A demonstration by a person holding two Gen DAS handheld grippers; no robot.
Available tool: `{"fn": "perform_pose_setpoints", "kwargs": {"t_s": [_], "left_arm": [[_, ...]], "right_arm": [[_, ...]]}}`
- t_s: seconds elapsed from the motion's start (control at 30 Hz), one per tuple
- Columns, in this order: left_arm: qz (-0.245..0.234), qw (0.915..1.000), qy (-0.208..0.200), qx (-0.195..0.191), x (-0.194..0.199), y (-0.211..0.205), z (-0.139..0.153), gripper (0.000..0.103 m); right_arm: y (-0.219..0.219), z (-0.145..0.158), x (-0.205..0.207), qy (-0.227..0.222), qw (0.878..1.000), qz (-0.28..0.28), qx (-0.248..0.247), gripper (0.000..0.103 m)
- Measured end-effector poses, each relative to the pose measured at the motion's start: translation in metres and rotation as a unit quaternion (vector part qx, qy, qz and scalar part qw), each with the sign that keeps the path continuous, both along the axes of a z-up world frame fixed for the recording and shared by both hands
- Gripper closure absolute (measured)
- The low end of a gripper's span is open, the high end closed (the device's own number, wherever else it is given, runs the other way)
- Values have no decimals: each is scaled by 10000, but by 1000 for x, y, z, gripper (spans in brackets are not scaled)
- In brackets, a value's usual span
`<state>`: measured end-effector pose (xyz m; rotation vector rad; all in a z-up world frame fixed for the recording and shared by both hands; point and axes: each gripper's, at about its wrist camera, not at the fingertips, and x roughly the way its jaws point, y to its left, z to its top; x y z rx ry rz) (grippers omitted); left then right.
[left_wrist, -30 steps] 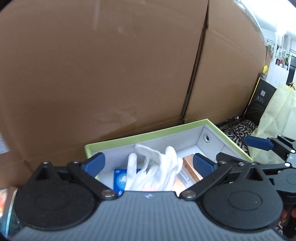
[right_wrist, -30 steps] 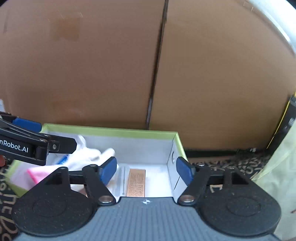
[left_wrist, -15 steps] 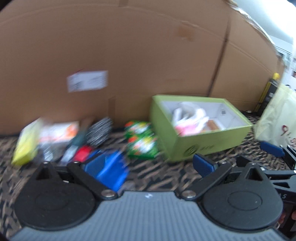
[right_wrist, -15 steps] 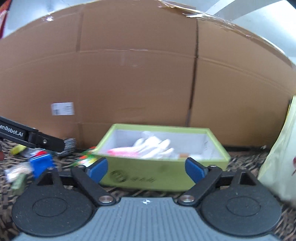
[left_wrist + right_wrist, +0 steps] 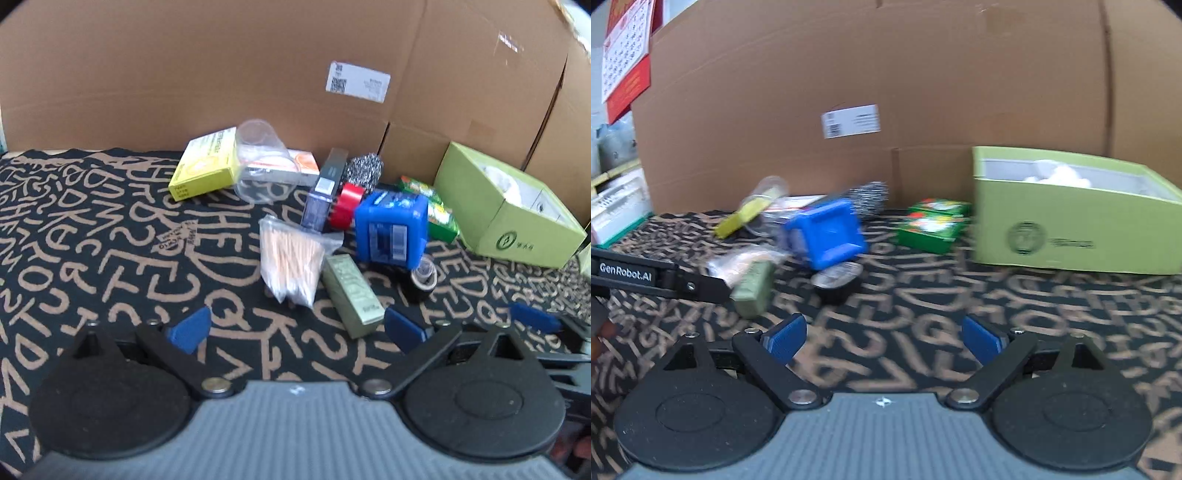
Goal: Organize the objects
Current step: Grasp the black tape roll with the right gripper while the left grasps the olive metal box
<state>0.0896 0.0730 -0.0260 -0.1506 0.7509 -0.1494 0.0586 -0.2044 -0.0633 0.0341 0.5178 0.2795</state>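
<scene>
A green box point(image 5: 517, 218) point(image 5: 1071, 225) stands at the right on a patterned cloth, with a white glove point(image 5: 1060, 173) inside. Loose items lie left of it: a blue block point(image 5: 391, 232) point(image 5: 827, 236), an olive carton point(image 5: 352, 291) point(image 5: 753, 291), a bag of cotton swabs point(image 5: 291, 258), a red roll point(image 5: 347, 205), a yellow box point(image 5: 207, 164), a clear cup point(image 5: 258, 158), a steel scourer point(image 5: 364, 170), green packets point(image 5: 932, 225) and a black tape roll point(image 5: 424, 278) point(image 5: 836, 280). My left gripper point(image 5: 297, 328) is open and empty just before the olive carton. My right gripper point(image 5: 884, 338) is open and empty above bare cloth.
A tall cardboard wall point(image 5: 258, 66) with a white label point(image 5: 358, 81) closes off the back. A red calendar point(image 5: 626, 55) and white boxes point(image 5: 617, 206) stand at the far left in the right wrist view. The left gripper's arm point(image 5: 657, 278) reaches in there.
Both grippers have pulled back out of the green box and away to the left. The white glove stays in the box. The loose items have come into view.
</scene>
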Motion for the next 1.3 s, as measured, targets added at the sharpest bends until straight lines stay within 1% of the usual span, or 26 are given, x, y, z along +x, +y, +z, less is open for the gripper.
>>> {"fn": "perform_pose_setpoints", "kwargs": {"t_s": [0.03,0.1,0.13,0.17,0.2,0.23,0.27,0.3,0.33,0.37,0.4,0.47,0.57,0.7,0.73,0.77,0.8,0.87,0.97,1.03,1.07,1.1,1.13,1.17,1.23,1.3], "left_arm": [[-65,10000,-36,-14,0,0,1,9],[-228,9997,-76,33,0,-2,2,19],[-295,9995,-104,59,-2,-3,1,21],[-340,9993,-107,77,-2,-3,1,26],[-385,9992,-102,54,-4,-3,-1,32],[-451,9990,-77,-2,-4,-2,-2,37],[-513,9986,-22,-94,-5,-2,-2,46],[-558,9982,32,-205,-4,-2,-2,54],[-626,9976,65,-281,-3,-4,-3,58],[-709,9970,85,-311,-3,-7,-3,61],[-777,9965,91,-294,-2,-11,-4,61],[-831,9964,98,-158,1,-22,-7,60],[-714,9974,99,-75,12,-33,-11,53],[-510,9985,169,54,32,-43,-18,51],[-488,9986,123,157,35,-46,-19,53],[-499,9983,102,277,37,-49,-19,56],[-530,9979,77,370,38,-51,-19,67],[-687,9965,88,464,36,-53,-20,80],[-1050,9933,107,462,23,-50,-18,81],[-1412,9886,90,511,10,-49,-18,81],[-1467,9873,60,602,3,-48,-17,80],[-1451,9871,43,681,-1,-49,-17,78],[-1418,9873,10,718,-4,-49,-16,75],[-1385,9877,-14,723,-5,-50,-15,67],[-1367,9880,-64,714,-3,-52,-14,66],[-1437,9868,-25,750,0,-56,-14,70]], "right_arm": [[7,0,5,36,10000,31,43,13],[20,0,16,77,9999,95,59,19],[26,0,21,70,9999,133,38,20],[32,-1,28,100,9998,157,-12,22],[38,-2,36,143,9997,172,-68,28],[41,-4,42,179,9996,176,-100,31],[44,-5,47,235,9995,177,-104,35],[45,-6,53,308,9993,170,-90,46],[45,-7,57,384,9991,158,-61,55],[44,-8,58,444,9989,168,-36,63],[42,-8,56,426,9990,148,-27,66],[37,-6,48,421,9990,115,-53,67],[27,-7,30,415,9989,20,-224,68],[11,-6,5,465,9988,-3,-157,68],[9,-5,-1,466,9988,-8,-172,68],[7,-5,-5,460,9988,-5,-177,68],[6,-5,-8,460,9988,0,-167,68],[4,-5,-13,463,9988,9,-152,68],[2,-4,-14,444,9990,-40,-105,68],[0,-4,-14,450,9990,-37,-64,67],[-1,-4,-14,460,9989,-42,-50,62],[0,-5,-13,466,9989,-48,-52,54],[-1,-5,-13,465,9989,-71,-70,52],[0,-5,-13,451,9989,-99,-88,52],[2,-6,-11,462,9988,-126,-94,52],[5,-6,-9,477,9987,-142,-104,52]]}}
